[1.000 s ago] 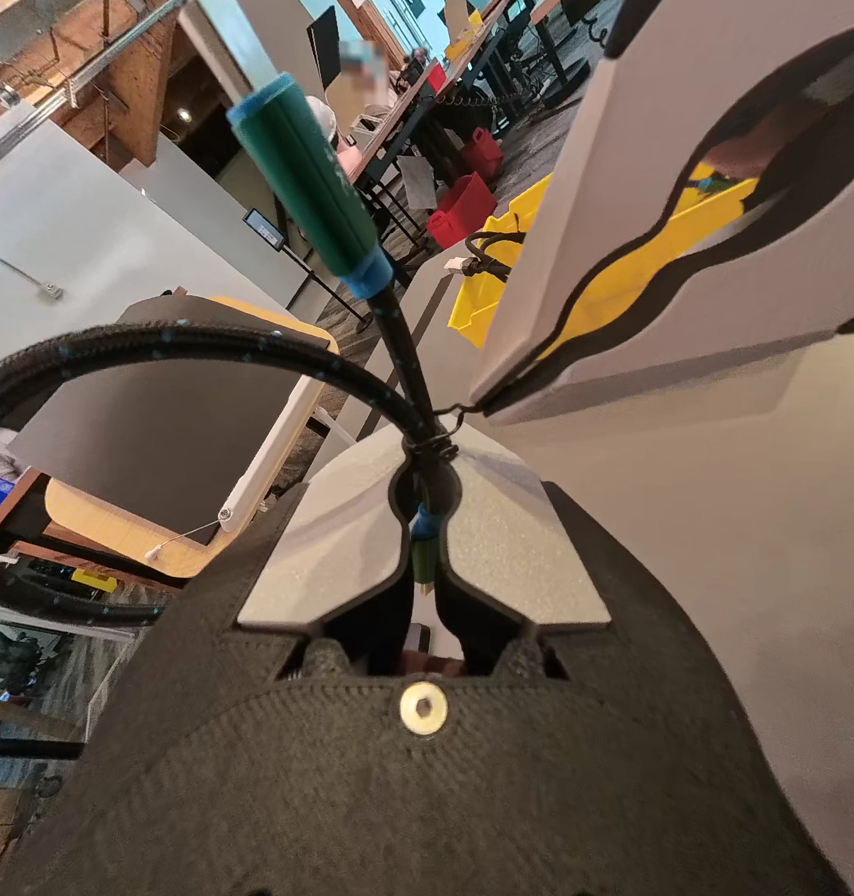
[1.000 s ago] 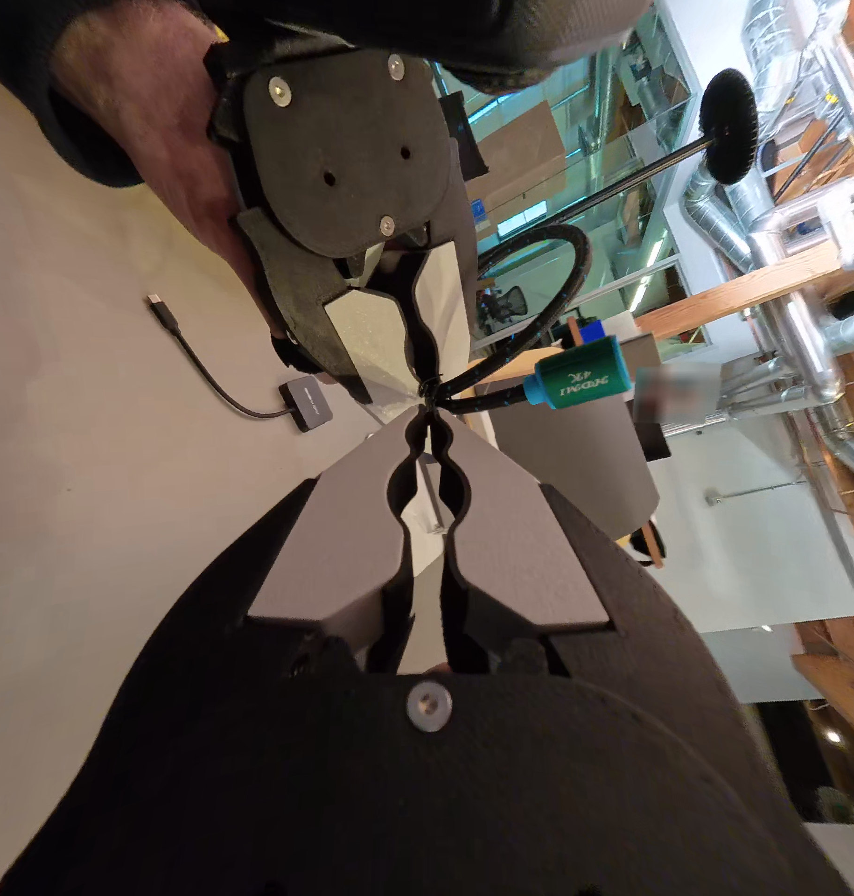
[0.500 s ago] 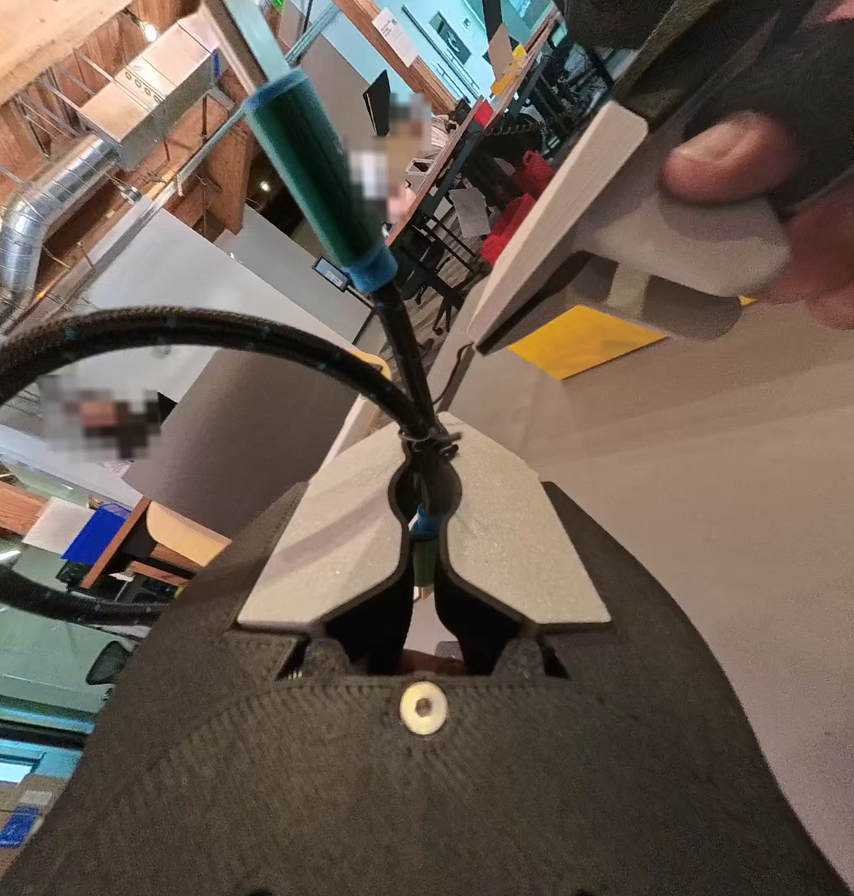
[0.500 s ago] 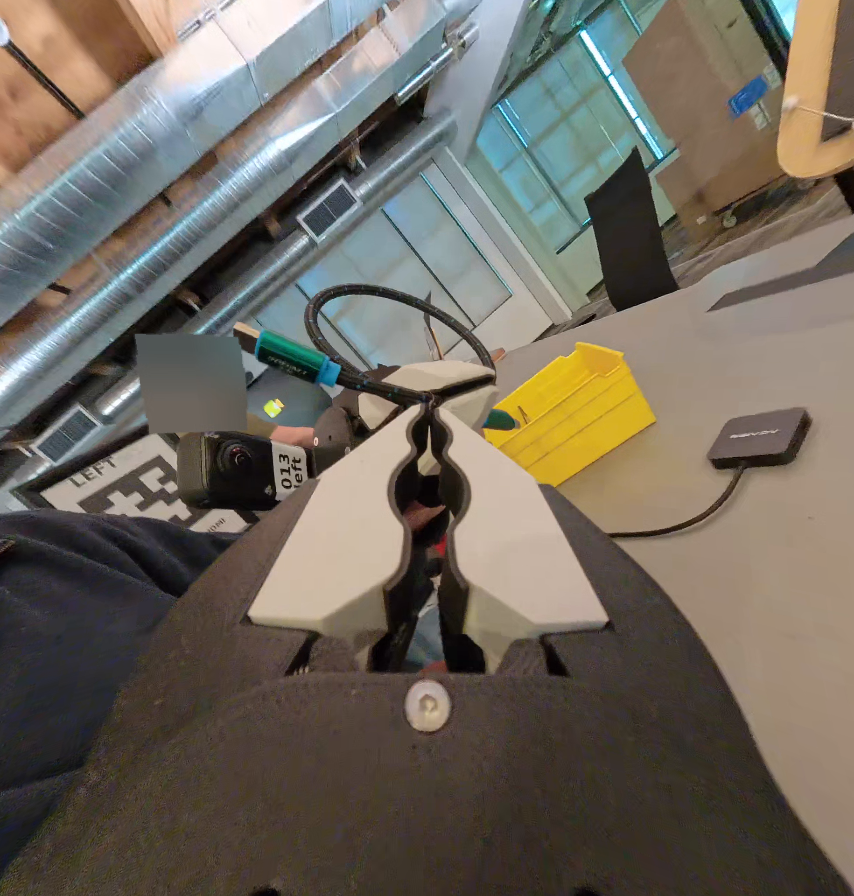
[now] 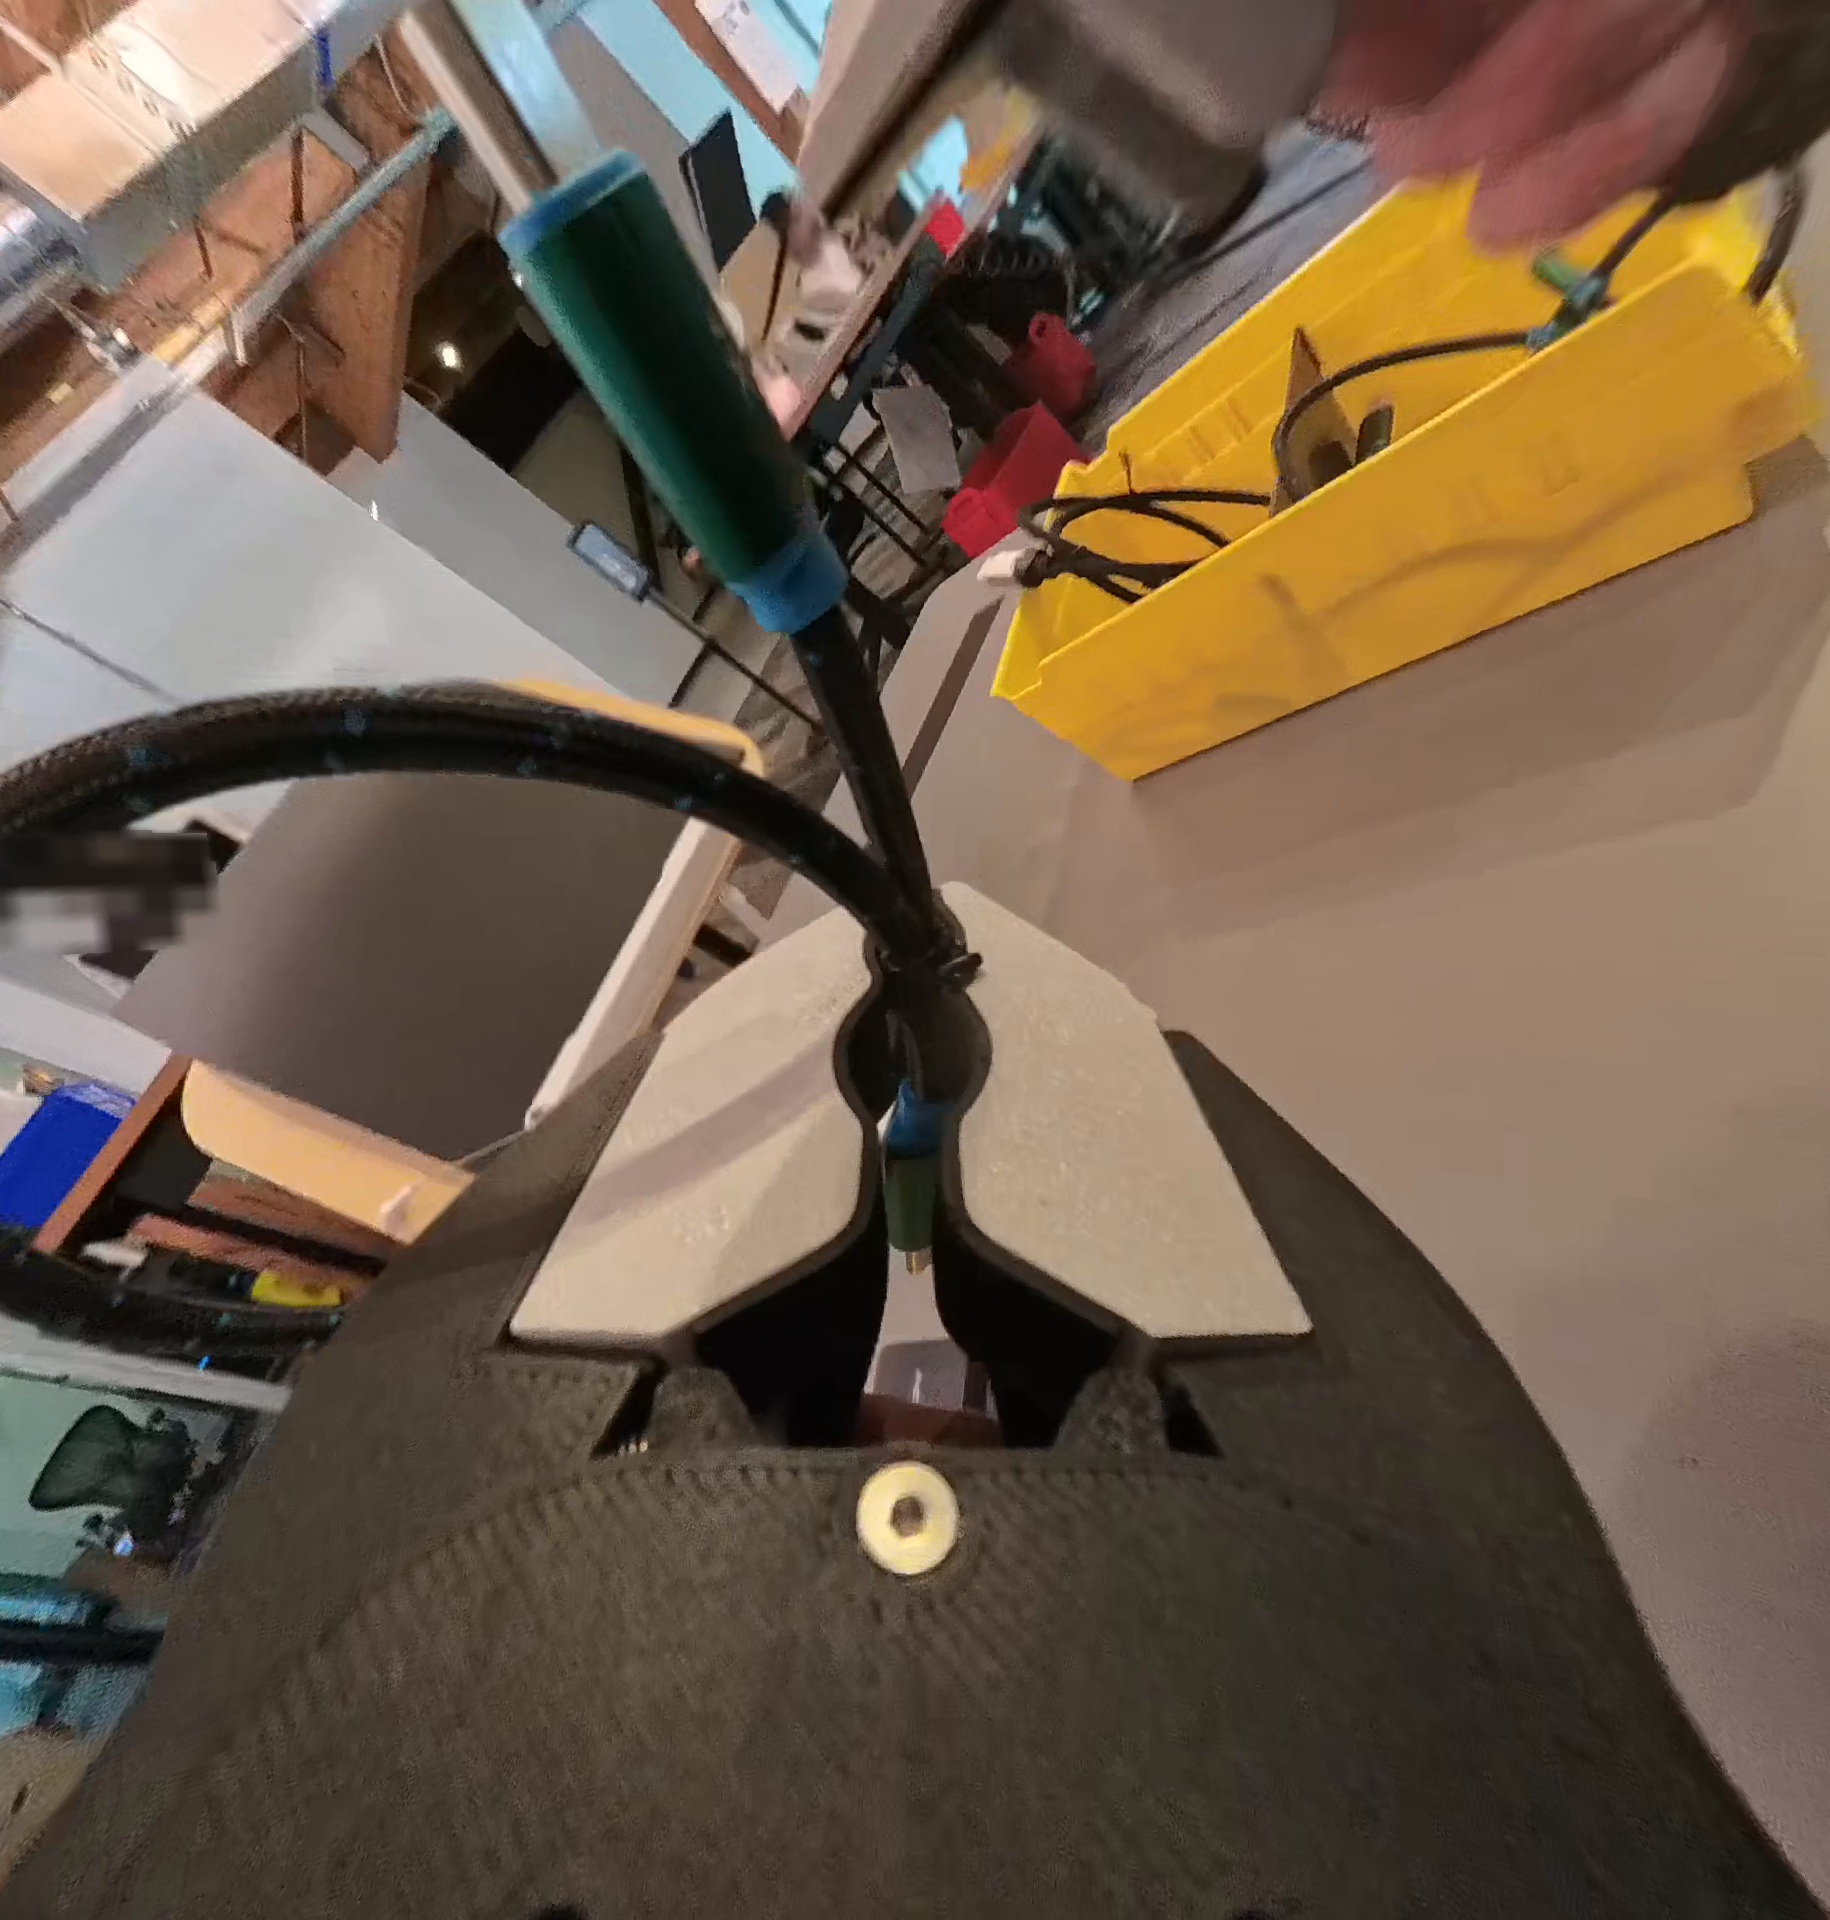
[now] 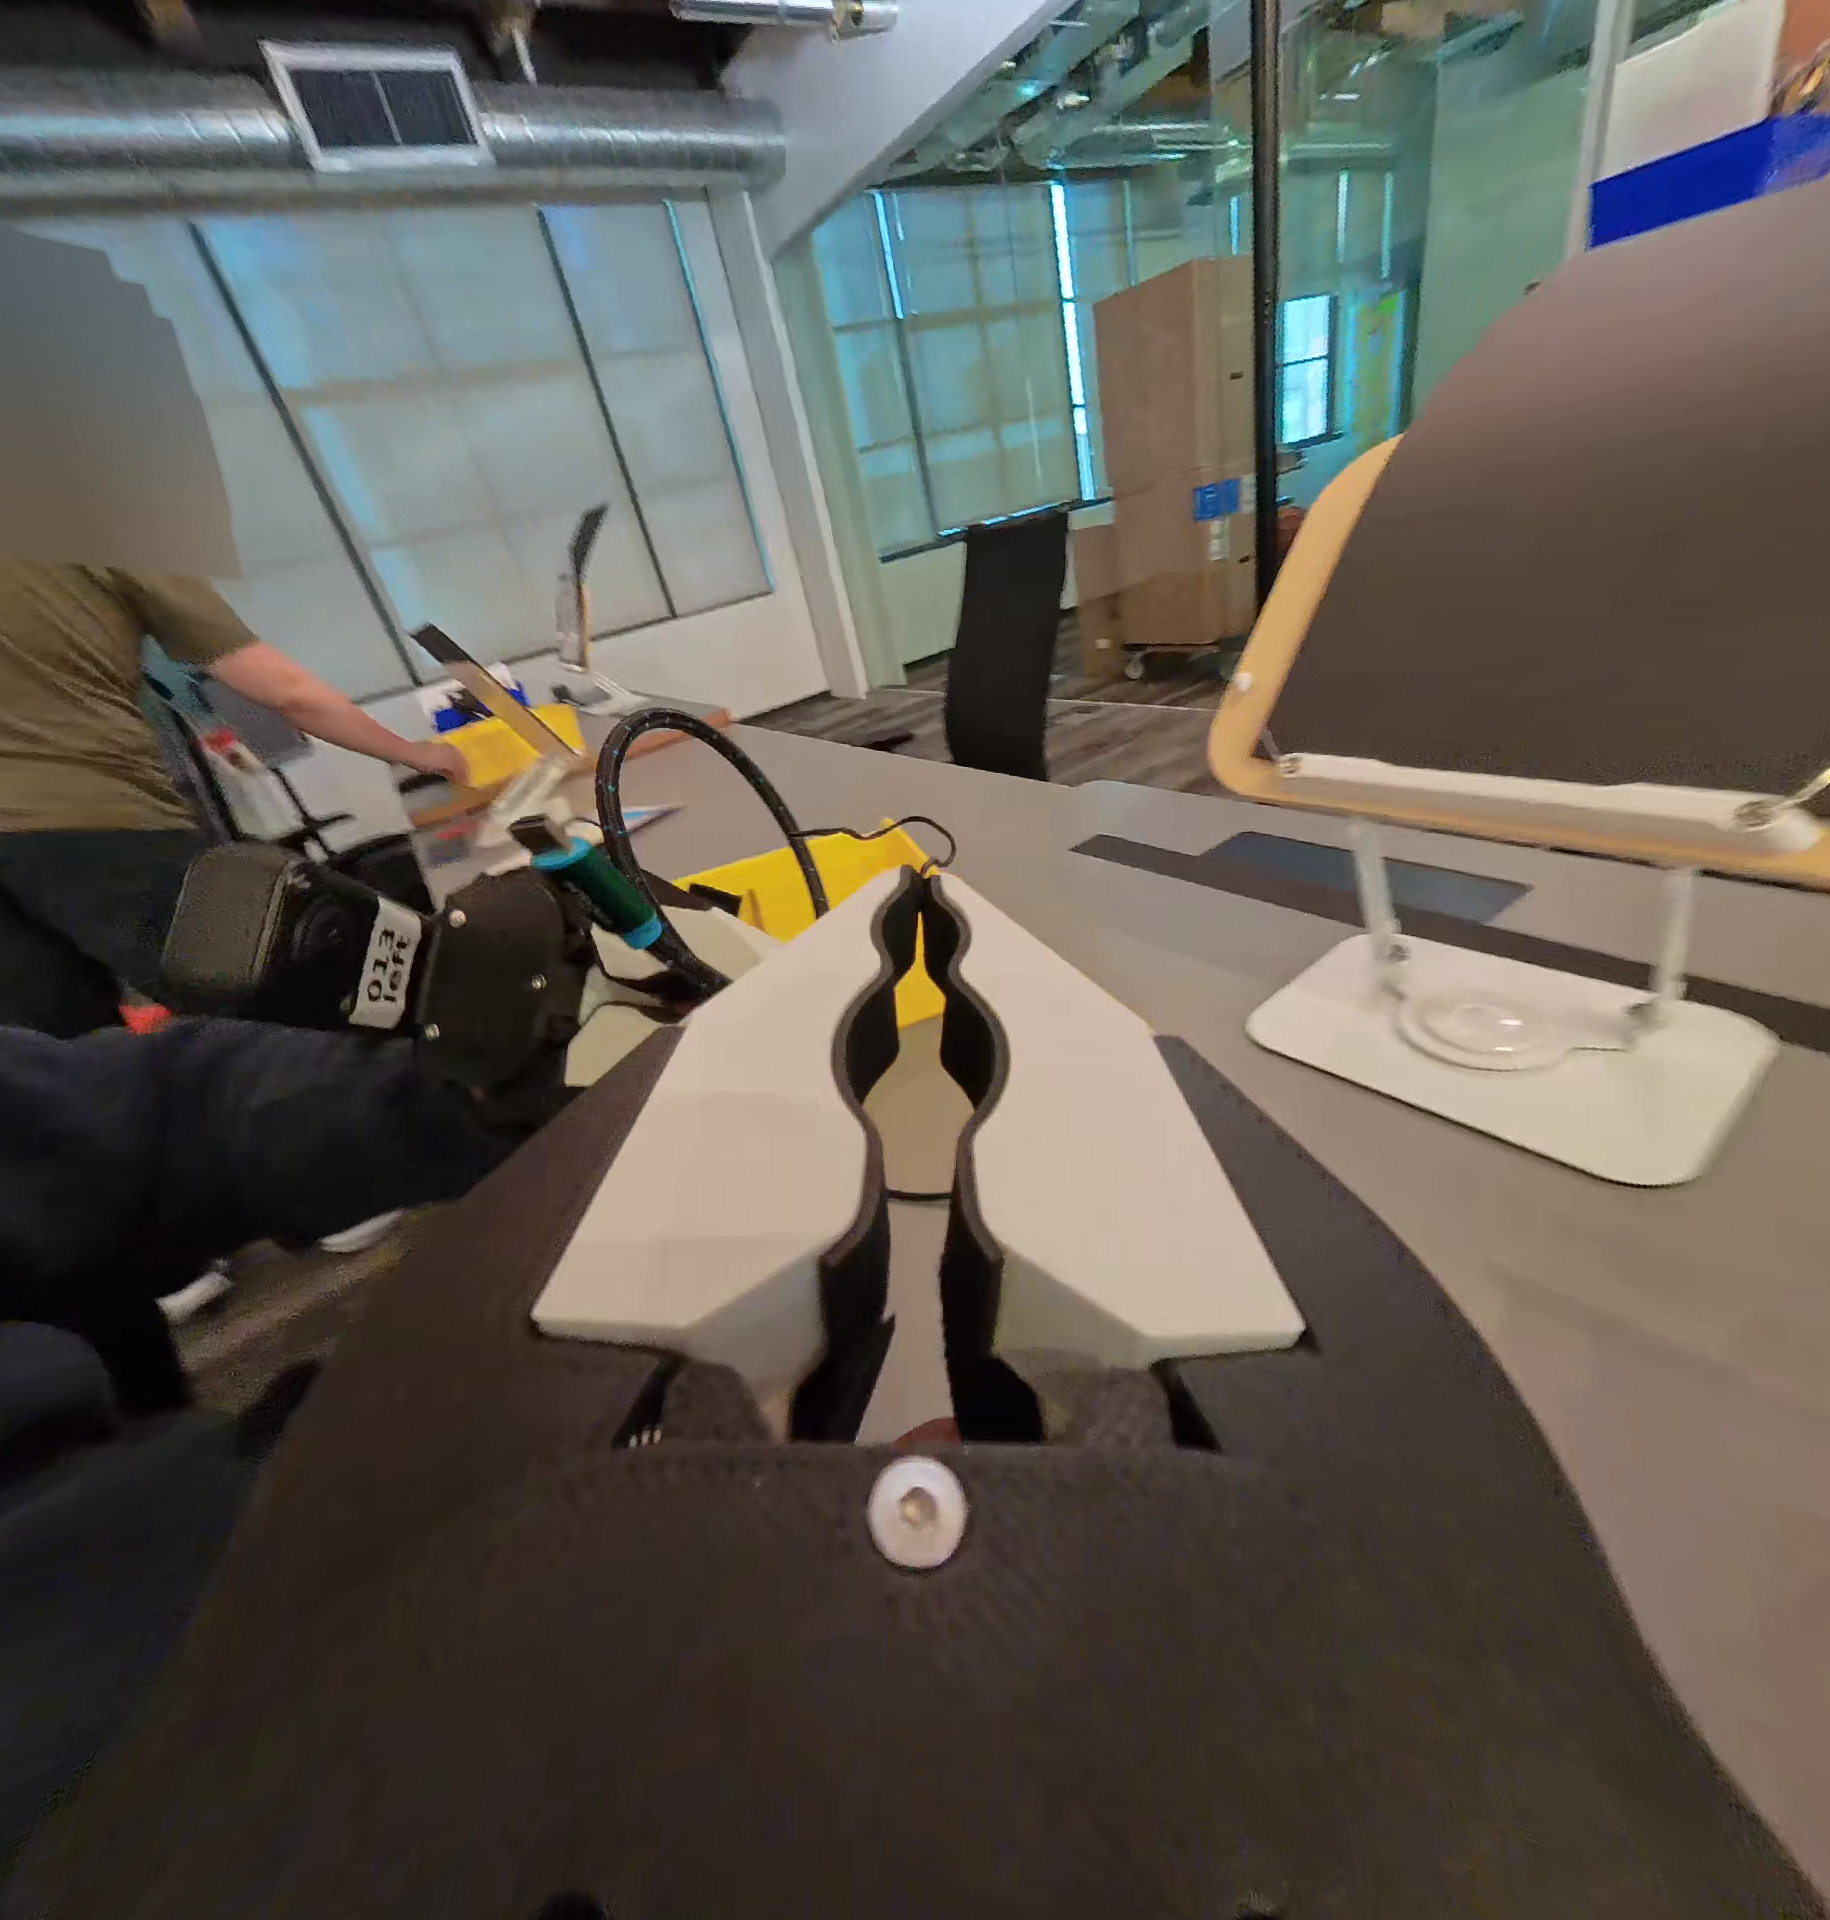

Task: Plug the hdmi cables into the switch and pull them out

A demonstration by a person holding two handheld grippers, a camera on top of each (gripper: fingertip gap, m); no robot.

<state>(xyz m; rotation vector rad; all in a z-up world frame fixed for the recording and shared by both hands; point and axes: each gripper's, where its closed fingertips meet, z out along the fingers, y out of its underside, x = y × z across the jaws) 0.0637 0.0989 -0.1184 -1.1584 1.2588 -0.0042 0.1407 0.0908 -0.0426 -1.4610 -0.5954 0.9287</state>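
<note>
Cable: my HDMI cable (image 5: 537, 727) is black and woven, with little blue specks. It is bent into a round loop and tied where the loop crosses.
Plugs: one green plug (image 5: 672, 384) with blue ends sticks up and away from my left tongs. The other green plug (image 5: 909, 1184) sits down in the gap between the two fingers.
Left tongs: my left tongs (image 5: 916, 997) are squeezed tight on the cable, right at the tied spot. They are tilted and held up above the grey table (image 5: 1462, 1039).
Right tongs: my right tongs (image 6: 921, 894) are pinched nearly together at the tips. A thin black wire (image 6: 895, 826) runs up to the tips; I cannot tell if they hold it. They point flat over the table.
Bin: a yellow bin (image 5: 1410, 540) sits on the table, with more cables inside.
Hand: my other hand (image 5: 1576, 114) is a blur near the bin.
Stand: a white stand (image 6: 1493, 1049) is on the table to the right.
</note>
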